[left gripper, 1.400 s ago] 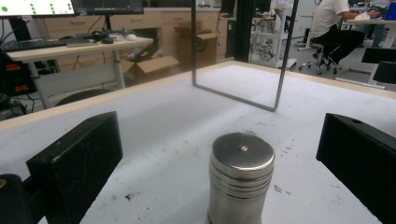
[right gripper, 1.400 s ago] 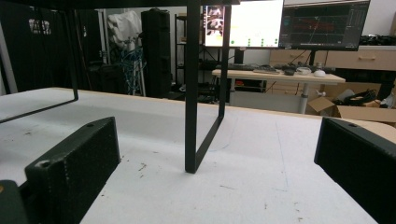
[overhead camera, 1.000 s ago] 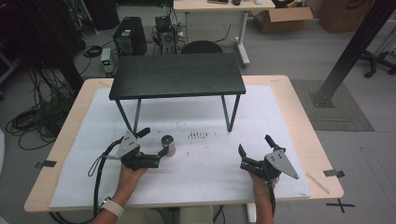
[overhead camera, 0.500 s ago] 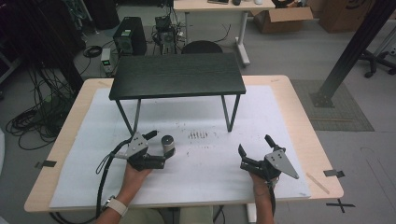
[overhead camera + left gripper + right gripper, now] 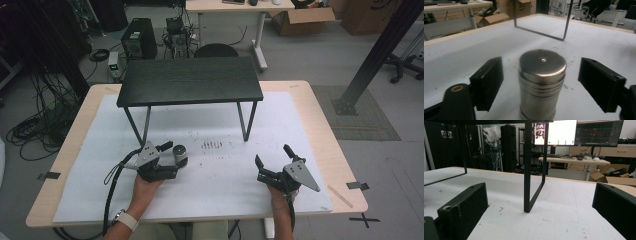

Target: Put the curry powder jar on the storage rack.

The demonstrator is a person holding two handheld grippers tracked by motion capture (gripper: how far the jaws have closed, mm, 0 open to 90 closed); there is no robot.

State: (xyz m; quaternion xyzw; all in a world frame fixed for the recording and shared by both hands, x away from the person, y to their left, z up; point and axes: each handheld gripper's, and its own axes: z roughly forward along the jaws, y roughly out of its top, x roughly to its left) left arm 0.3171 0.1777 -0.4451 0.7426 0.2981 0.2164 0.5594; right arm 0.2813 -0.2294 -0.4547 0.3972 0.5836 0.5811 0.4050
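Black stand on white mat

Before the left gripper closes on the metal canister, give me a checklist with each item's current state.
1. Metal canister stands upright on the white mat: ok.
2. Canister sits between the left gripper jaws, which have just been closing: ok.
3. Pads pressing on the canister: not ok, a gap shows on each side.
4. Canister centred between the jaws: ok, roughly.
5. Right gripper open and well apart from the canister: ok.
6. Black shelf legs clear of the left gripper: ok.
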